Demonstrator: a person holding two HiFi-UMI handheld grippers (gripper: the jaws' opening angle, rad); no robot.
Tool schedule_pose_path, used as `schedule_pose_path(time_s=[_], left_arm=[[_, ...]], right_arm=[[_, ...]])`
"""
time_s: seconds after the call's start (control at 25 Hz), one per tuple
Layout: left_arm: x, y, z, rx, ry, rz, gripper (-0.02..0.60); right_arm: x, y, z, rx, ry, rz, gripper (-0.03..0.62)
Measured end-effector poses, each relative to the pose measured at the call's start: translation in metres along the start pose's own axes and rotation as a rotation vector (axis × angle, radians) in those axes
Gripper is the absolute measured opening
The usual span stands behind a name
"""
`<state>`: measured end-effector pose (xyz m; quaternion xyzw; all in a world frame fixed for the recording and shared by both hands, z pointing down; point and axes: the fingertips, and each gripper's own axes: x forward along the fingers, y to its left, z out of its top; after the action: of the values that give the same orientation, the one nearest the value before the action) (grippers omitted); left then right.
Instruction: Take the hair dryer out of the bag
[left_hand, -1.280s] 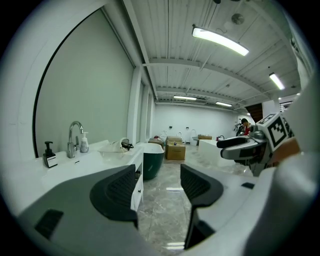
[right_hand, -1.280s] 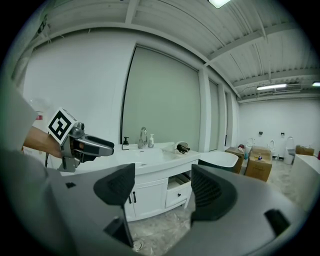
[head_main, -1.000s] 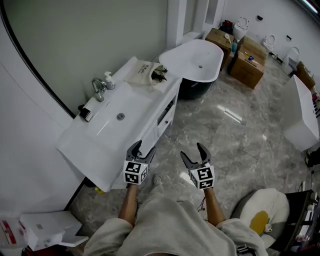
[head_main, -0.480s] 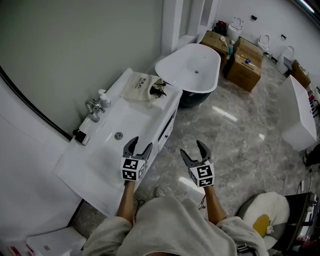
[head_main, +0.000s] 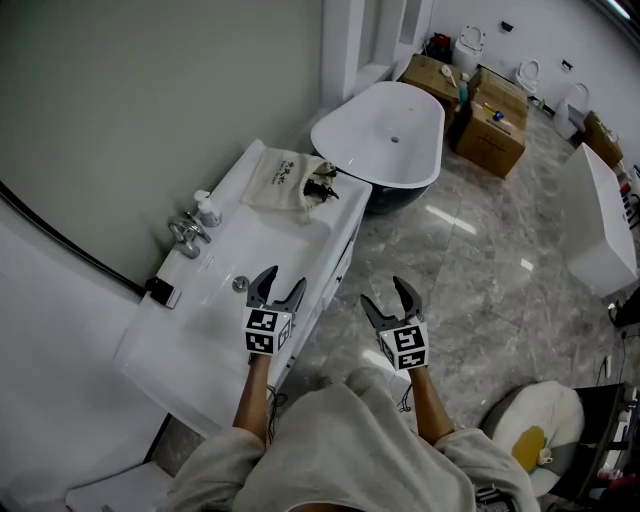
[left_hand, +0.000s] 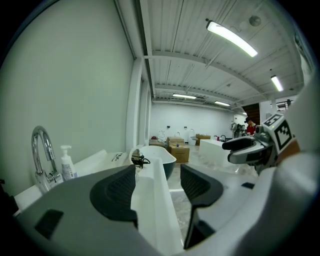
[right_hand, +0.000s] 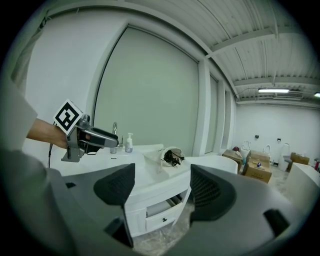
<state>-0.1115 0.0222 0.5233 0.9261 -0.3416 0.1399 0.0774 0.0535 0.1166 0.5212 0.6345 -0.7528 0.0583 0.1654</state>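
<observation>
A white bathtub (head_main: 385, 135) stands at the far end of the long white vanity surface (head_main: 250, 260), which runs along the wall with its faucet (head_main: 186, 236) and soap bottle (head_main: 207, 209) at the back edge. The cloth drawstring bag (head_main: 283, 177) lies flat on the far end of that surface, its mouth turned toward the front edge. Dark parts spill out of the mouth, most likely the hair dryer (head_main: 321, 186) and its cord, so the dryer sits in the bag, not yet taken out.

The left tongs (head_main: 280, 286) hover over the near front edge of the surface, and the right tongs (head_main: 388, 300) hang over the floor beside it. Both point toward the bag but are well apart from it, which reads as an approach. Each pair stands wide apart with nothing between and touches nothing.
</observation>
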Motion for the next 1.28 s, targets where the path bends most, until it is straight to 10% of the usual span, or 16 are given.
schedule_pose_path(time_s=[1.28], left_arm=[[0.203, 0.122, 0.024, -0.091, 0.135, 0.197, 0.261]], right_arm=[[0.244, -0.132, 0.025, -0.01, 0.029, 0.221, 0.336]])
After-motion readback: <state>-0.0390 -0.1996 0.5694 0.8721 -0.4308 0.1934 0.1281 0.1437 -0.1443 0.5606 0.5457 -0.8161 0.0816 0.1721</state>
